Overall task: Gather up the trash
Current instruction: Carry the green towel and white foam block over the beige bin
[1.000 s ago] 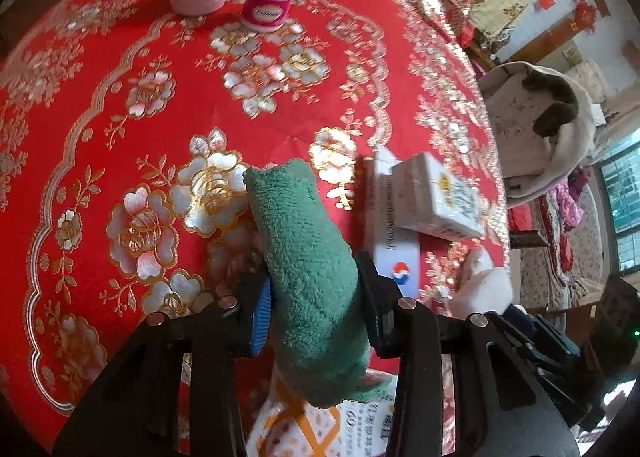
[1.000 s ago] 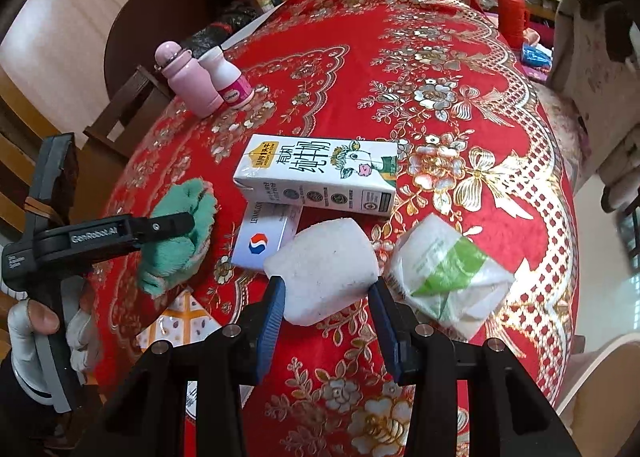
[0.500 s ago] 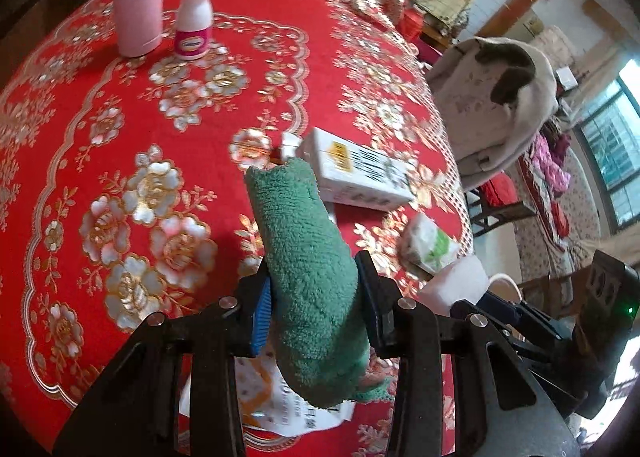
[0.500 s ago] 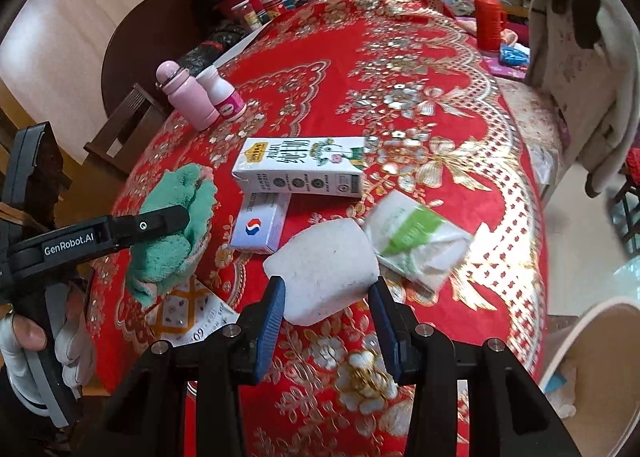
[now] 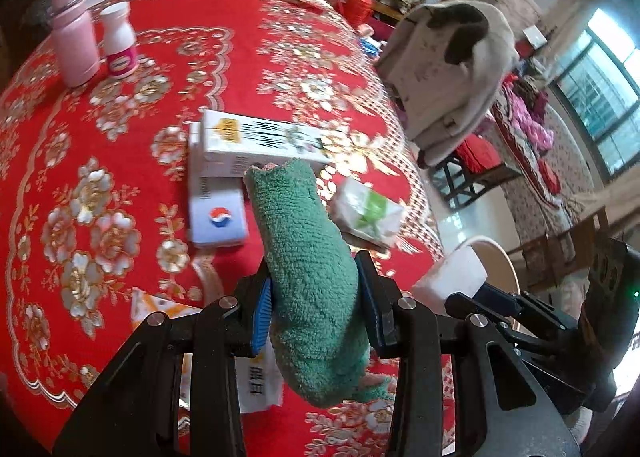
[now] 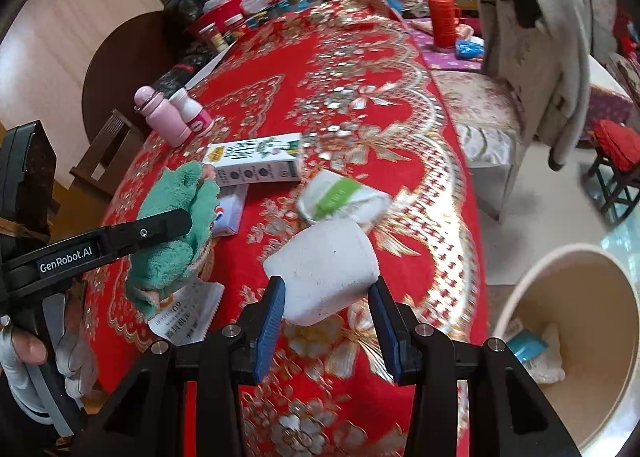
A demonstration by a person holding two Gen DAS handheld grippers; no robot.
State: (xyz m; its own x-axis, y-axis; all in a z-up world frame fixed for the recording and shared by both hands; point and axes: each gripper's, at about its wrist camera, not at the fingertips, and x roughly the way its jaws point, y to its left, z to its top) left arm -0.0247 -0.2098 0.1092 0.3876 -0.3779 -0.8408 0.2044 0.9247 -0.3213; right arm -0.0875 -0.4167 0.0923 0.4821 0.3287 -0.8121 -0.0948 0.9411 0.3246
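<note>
My left gripper [image 5: 316, 309] is shut on a green towel [image 5: 304, 257], held above the red table's near edge. My right gripper [image 6: 326, 309] is shut on a white foam block [image 6: 324, 269], held over the table's front right edge. The block also shows in the left wrist view [image 5: 452, 277]. A milk carton [image 6: 256, 161], a white-and-green wrapper [image 6: 340, 197], a Pepsi box [image 5: 216, 213] and a printed paper packet [image 6: 184, 317] lie on the table. A beige trash bin [image 6: 568, 337] with some trash inside stands on the floor to the right.
A pink bottle [image 6: 160, 117] and a small white bottle [image 6: 192, 111] stand at the table's far left. A chair draped with a white coat [image 6: 536, 41] stands beyond the table. Jars and bags [image 6: 248, 5] crowd the far end.
Both grippers have lifted and drawn back toward the right. The trash bin has come fully into the right wrist view. Both grips are unchanged.
</note>
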